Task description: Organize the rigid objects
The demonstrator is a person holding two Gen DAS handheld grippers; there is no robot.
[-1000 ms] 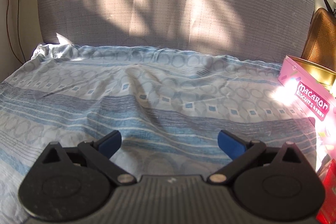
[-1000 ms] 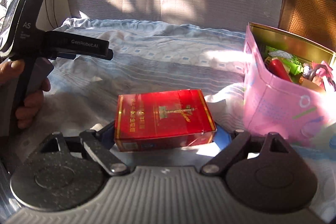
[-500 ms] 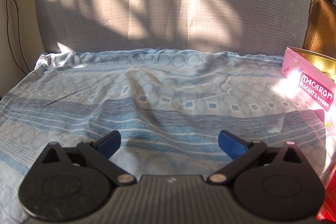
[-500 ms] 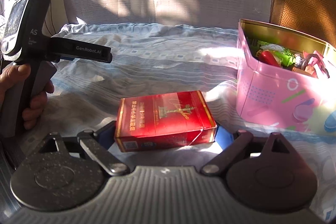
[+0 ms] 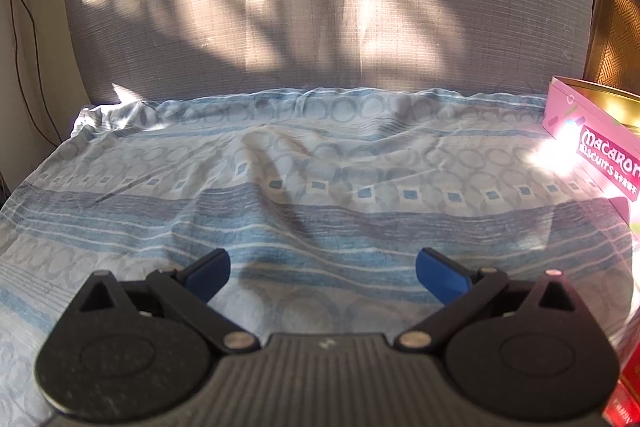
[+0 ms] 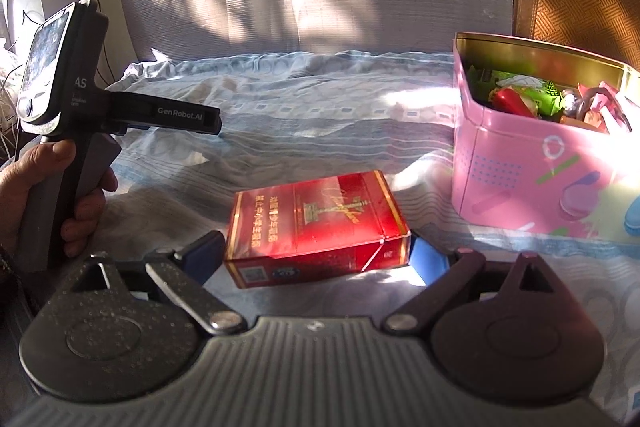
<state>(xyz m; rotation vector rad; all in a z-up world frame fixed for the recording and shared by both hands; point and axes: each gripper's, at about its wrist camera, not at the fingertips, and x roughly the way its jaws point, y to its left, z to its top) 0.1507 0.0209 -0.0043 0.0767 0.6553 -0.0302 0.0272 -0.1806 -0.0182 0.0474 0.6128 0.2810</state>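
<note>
Looking along our left gripper, we see its fingers spread wide over the bare patterned bedsheet, holding nothing; we judge it is simply waiting. The pink tin is cut off at the right edge, glare washing out its front.

In the right view, our right gripper straddles the red box lying flat on the sheet. Its fingers have just been opening, with the box between them and a gap at the left pad, so we judge it is unheld. The pink tin, crowded with small items we cannot identify, stands near on the right.
</note>
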